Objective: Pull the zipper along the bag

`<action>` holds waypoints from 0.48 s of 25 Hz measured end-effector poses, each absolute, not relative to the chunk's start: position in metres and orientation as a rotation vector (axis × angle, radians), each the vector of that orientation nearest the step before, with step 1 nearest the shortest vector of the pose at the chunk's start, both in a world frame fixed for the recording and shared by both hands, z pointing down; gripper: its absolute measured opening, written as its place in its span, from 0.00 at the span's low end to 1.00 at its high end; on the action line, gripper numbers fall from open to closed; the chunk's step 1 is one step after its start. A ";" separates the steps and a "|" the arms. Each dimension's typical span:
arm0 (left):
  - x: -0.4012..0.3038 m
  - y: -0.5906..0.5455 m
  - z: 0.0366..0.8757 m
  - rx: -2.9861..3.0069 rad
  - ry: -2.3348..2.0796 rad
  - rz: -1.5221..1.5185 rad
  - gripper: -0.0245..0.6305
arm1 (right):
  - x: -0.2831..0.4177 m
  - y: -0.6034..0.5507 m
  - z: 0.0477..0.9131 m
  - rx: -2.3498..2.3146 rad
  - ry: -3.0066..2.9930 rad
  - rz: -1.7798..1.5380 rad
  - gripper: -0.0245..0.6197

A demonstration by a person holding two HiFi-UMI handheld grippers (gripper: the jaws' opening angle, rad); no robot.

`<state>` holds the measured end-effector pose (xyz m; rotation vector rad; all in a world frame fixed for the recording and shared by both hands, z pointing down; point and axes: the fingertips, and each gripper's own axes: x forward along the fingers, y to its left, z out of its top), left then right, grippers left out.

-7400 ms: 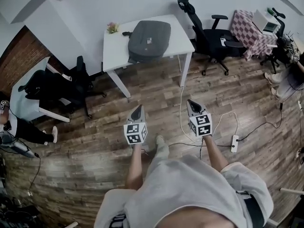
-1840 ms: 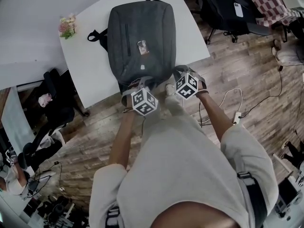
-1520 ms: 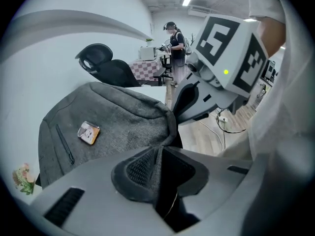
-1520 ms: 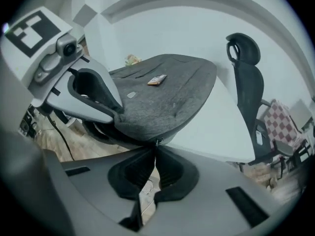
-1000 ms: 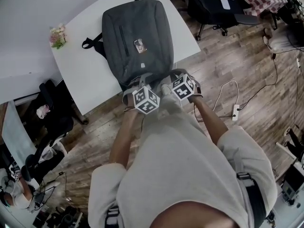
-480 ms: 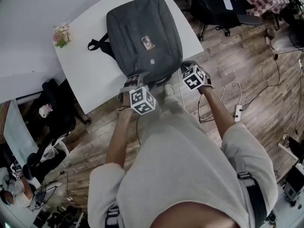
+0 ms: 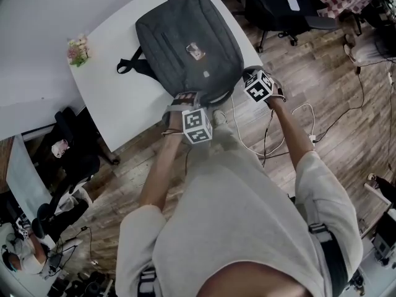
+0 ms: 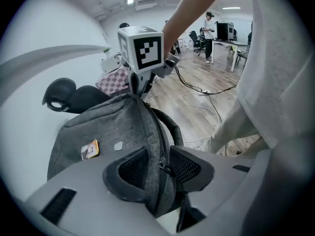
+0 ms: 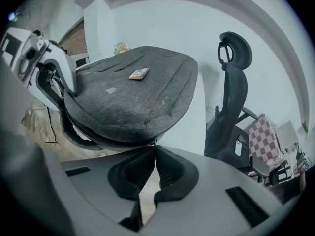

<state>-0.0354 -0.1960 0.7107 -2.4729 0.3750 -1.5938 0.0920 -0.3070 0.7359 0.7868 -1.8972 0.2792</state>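
Two tools: both work the near edge of the bag [image 7: 185,42], one toward each end of that edge.
Left tool [image 8: 160,167]: its jaws have just been closing and now pinch a fold of the bag's edge. The zipper line and a slider [image 8: 161,168] lie between the pads.
Why the left holds: likely as an anchor, so the fabric is taut and the bag does not slide while the zipper is drawn.
Right tool [image 9: 155,151]: narrow, with its jaws together. The tips meet on the small zipper pull [image 9: 155,142] at the bag's rim, straight ahead of them.
Why the right holds: judged to be the pulling hand, drawing the pull round the corner and away from the left tool.
Bag: lies flat, stretching away ahead of both tools, with a small orange tag [image 7: 194,50] on top.
Surface: a white tabletop [image 7: 117,98], bare apart from a small bunch of flowers [image 7: 77,49] far beyond the left tool.
Room: a wooden floor [image 7: 334,67] with trailing cables [image 7: 291,119] lies below the right tool. A black office chair [image 9: 231,92] stands just past the bag.
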 end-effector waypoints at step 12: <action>-0.030 -0.204 0.715 -2.540 0.472 -1.554 0.23 | 0.084 -0.270 0.734 0.828 -1.889 0.350 0.07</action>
